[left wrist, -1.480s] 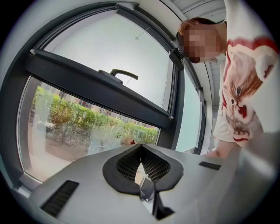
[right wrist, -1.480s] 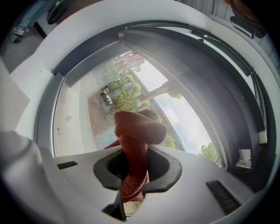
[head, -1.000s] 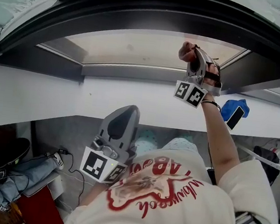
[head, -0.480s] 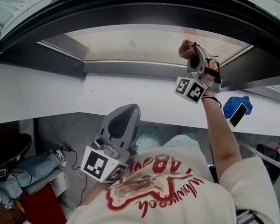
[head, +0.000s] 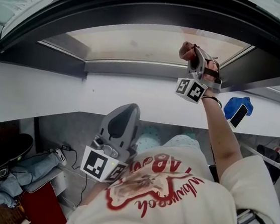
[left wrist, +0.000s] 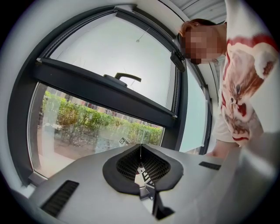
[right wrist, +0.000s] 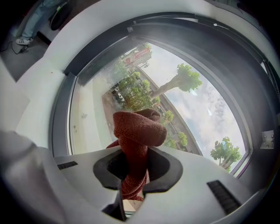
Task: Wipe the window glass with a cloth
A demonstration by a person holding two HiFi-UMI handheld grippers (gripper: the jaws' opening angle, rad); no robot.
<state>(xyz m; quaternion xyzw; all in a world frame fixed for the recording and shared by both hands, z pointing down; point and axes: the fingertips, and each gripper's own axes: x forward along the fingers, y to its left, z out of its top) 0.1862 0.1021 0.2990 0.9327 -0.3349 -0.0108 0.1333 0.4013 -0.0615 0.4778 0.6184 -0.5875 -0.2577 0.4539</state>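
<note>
One twisted rust-red cloth [right wrist: 139, 131] between jaws of right gripper [right wrist: 134, 168]

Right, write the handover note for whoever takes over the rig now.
Right claw: shut on the red cloth, raised to the window glass, right of its middle in the head view. Contact unclear.
Left claw: shut, empty, held low below the white sill.
Done: cannot tell how much is wiped. A few specks show on the glass.
Left: wipe across the whole glass.
</note>
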